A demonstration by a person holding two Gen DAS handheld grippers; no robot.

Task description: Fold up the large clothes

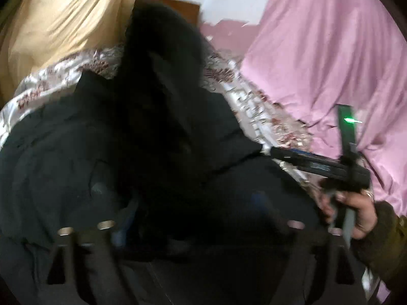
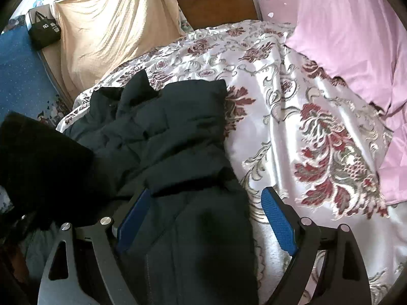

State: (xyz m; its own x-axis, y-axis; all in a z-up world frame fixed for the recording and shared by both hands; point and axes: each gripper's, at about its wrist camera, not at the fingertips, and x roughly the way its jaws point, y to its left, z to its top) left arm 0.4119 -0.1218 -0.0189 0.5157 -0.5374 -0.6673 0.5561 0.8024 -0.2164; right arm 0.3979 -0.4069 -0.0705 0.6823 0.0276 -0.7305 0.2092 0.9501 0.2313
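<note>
A large dark padded jacket (image 2: 162, 132) lies crumpled on a bed with a floral satin cover (image 2: 292, 117). My right gripper (image 2: 206, 203) is open, its blue pads (image 2: 278, 218) spread over the jacket's near part, not gripping. In the left wrist view the jacket (image 1: 157, 132) fills the middle, with a black fold raised in front of the lens. My left gripper (image 1: 188, 218) is buried in the dark cloth and blurred; its fingers are hard to make out. The right gripper (image 1: 318, 167) also shows at the right, held by a hand.
A pink sheet (image 2: 356, 40) covers the right side of the bed. A cream cloth (image 2: 112, 25) hangs at the back left. A wooden headboard (image 2: 218, 2) stands behind. A black bag (image 2: 44, 29) sits far left beside a blue surface (image 2: 20, 68).
</note>
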